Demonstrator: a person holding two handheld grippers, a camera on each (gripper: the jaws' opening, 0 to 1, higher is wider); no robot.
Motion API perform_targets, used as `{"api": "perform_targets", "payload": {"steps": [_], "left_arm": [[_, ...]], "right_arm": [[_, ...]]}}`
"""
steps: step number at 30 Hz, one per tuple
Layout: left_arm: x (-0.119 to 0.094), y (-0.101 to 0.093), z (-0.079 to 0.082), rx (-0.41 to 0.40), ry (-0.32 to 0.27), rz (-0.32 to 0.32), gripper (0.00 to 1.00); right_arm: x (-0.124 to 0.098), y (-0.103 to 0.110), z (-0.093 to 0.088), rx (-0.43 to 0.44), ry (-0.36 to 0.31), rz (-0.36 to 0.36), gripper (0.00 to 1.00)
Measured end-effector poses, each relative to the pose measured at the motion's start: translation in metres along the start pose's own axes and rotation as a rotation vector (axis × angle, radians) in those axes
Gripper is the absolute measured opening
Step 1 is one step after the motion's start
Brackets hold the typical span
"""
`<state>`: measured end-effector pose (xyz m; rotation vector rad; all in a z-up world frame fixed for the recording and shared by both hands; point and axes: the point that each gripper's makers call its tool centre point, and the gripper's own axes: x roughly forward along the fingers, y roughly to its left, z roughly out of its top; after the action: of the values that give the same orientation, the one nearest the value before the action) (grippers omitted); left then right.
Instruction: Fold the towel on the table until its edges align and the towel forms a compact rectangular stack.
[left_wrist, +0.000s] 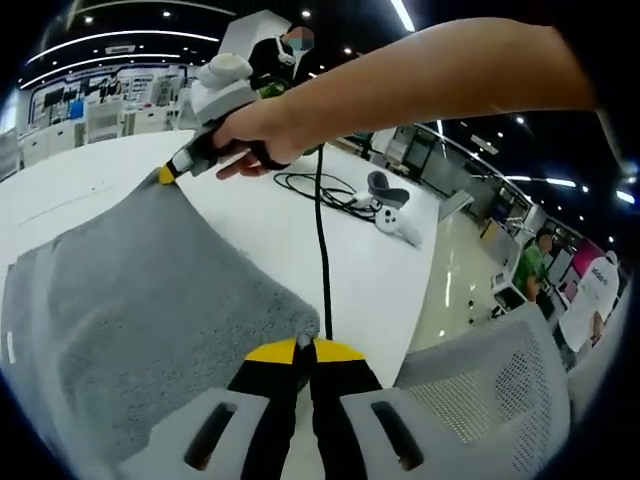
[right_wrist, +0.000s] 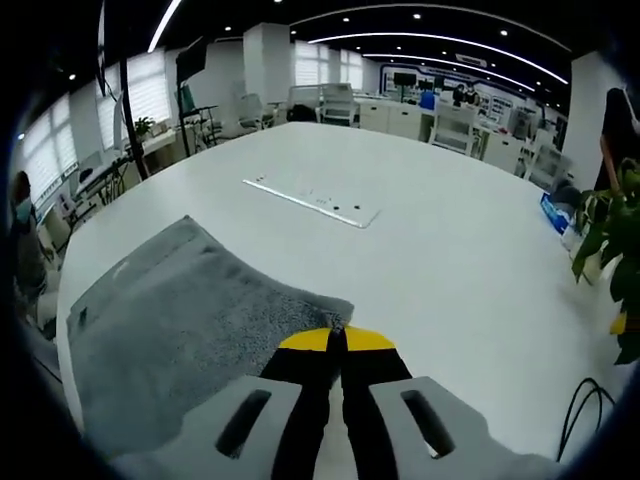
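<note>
The grey towel (left_wrist: 150, 300) lies spread on the white surface (left_wrist: 370, 270), and the left gripper (left_wrist: 305, 347) has its yellow-tipped fingers (left_wrist: 270, 352) clenched on the towel's near corner. In the left gripper view, the right gripper (left_wrist: 168, 174), held in a person's hand (left_wrist: 262, 135), pinches the far corner, with a black cable (left_wrist: 322, 230) and a white controller (left_wrist: 392, 205) lying on the surface beyond. In the right gripper view, the right gripper's fingers (right_wrist: 365, 342) are closed on a towel (right_wrist: 190, 320) corner, and a flat clear strip (right_wrist: 312, 201) lies well apart on the surface (right_wrist: 450, 260).
</note>
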<state>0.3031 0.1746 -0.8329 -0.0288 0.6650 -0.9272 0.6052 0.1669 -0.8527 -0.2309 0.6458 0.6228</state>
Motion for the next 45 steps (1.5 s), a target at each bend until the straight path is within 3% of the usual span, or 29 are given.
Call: {"api": "perform_targets", "payload": {"steps": [18, 45], "left_arm": [[-0.03, 0.004, 0.039, -0.019, -0.135, 0.028, 0.03], [-0.08, 0.022, 0.057, -0.007, -0.245, 0.097, 0.03]], "right_arm": [[-0.013, 0.005, 0.032, 0.003, -0.025, -0.027, 0.0], [-0.018, 0.027, 0.072, -0.039, -0.031, -0.049, 0.0]]}}
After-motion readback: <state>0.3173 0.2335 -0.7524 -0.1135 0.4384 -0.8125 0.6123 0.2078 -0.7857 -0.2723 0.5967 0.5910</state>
